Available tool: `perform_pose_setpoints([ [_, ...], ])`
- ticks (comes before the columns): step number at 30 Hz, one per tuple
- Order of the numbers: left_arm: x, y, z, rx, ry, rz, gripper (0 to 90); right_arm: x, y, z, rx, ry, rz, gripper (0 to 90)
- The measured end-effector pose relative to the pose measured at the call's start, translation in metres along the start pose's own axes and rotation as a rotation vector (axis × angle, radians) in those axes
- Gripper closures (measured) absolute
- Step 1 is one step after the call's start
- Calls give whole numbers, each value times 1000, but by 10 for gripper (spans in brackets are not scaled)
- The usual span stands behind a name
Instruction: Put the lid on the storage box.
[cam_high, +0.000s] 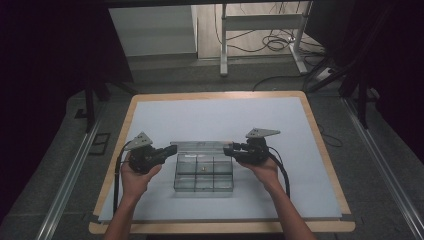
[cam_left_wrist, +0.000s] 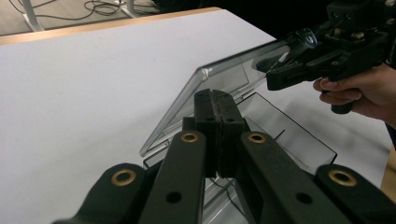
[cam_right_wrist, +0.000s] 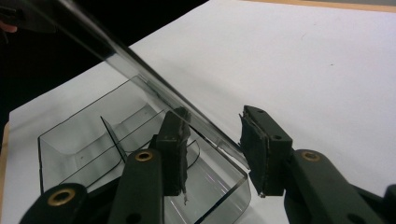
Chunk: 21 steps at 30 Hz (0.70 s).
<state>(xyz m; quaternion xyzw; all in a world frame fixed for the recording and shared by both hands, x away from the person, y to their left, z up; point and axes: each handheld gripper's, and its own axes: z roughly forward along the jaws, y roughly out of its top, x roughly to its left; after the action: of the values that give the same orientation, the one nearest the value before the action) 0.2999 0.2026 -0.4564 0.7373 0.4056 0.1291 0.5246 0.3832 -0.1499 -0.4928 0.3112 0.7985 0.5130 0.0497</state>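
Clear hard plastic makes up the compartment box (cam_high: 204, 175), which sits near the middle of the white tabletop (cam_high: 210, 117) between the two hands, its hinged lid (cam_left_wrist: 224, 81) raised to a slant along the far side. Inside, thin dividers split the tray into small cells, and a tiny item lies in one middle cell, too small to identify. The left claw (cam_left_wrist: 215, 100) has its pads pressed flat together with nothing between them, poised just beside the lid's near corner in the left gripper view. The right claw (cam_right_wrist: 215, 142) stands partly parted, with the lid's free edge running through the gap; its pads do not look pressed onto the plastic, so I judge it is straddling the edge rather than clamping it. The box will likely handle as light, stiff and slick: smooth walls give the pads little bite, and a push from one side could slide the whole thing across the tabletop. The thin lid and its hinge seem the fragile parts. The best hold is probably across the lid's free edge near a corner, while the other claw steadies the tray's wall.
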Motion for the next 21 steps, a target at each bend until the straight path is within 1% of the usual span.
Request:
perform_pose_setpoints([
  [6, -1, -1, 1, 6, -2, 2, 896, 0, 0, 0, 10, 0, 1, 581],
  [10, -2, -2, 2, 8, -3, 5, 896, -1, -1, -1, 20, 0, 8, 519],
  [13, -3, -2, 2, 10, -3, 4, 897, -2, 0, -7, 16, -9, 9, 475],
  [15, -3, -2, 2, 10, -3, 5, 897, -2, 0, -10, 11, -14, 10, 460],
  [17, -3, -2, 2, 11, -1, 6, 898, -3, -1, -15, 14, -23, 1, 449],
  [21, -3, -3, 1, 8, 1, 6, 898, -4, -5, -22, 21, -43, -1, 436],
])
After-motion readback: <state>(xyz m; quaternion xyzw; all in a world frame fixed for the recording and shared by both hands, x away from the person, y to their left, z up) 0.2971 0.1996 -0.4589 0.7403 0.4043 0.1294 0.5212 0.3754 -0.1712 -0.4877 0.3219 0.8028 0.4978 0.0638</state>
